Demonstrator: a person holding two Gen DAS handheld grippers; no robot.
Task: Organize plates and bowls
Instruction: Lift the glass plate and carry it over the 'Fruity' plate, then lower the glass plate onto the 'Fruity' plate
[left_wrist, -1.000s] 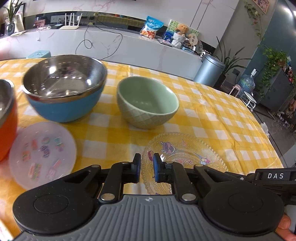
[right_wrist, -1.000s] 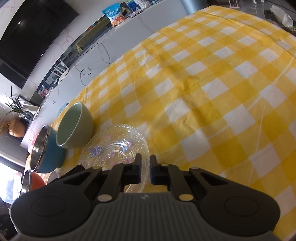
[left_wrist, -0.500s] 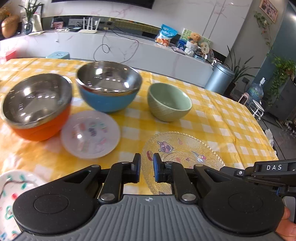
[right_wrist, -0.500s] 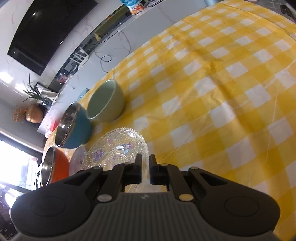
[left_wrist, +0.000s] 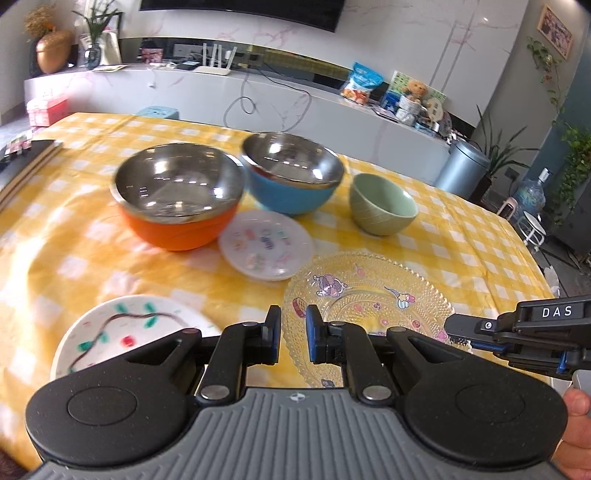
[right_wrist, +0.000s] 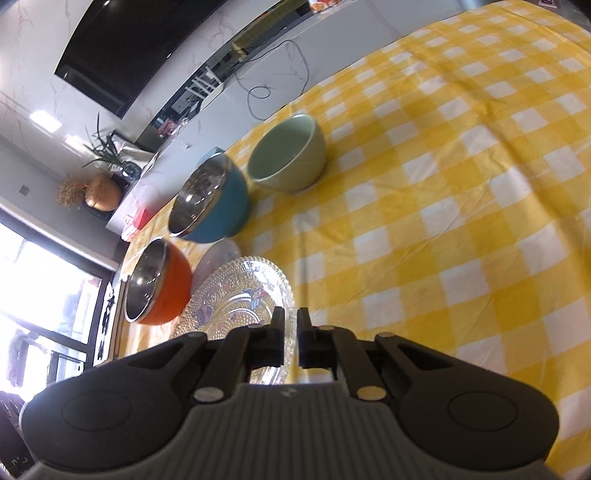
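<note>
Right jaws pinch glass plate (right_wrist: 236, 295) rim; left jaws nearly together, empty. Left view alone shows white plate (left_wrist: 122, 332).

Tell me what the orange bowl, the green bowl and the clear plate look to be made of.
Orange bowl: polished steel liner, mirror-like highlights; the matte orange shell could be plastic or paint.
Green bowl: probably glazed ceramic, with a thick wall, soft sheen and quilted relief.
Clear plate: pressed glass or clear plastic, see-through, with a beaded texture and printed cartoons.
</note>
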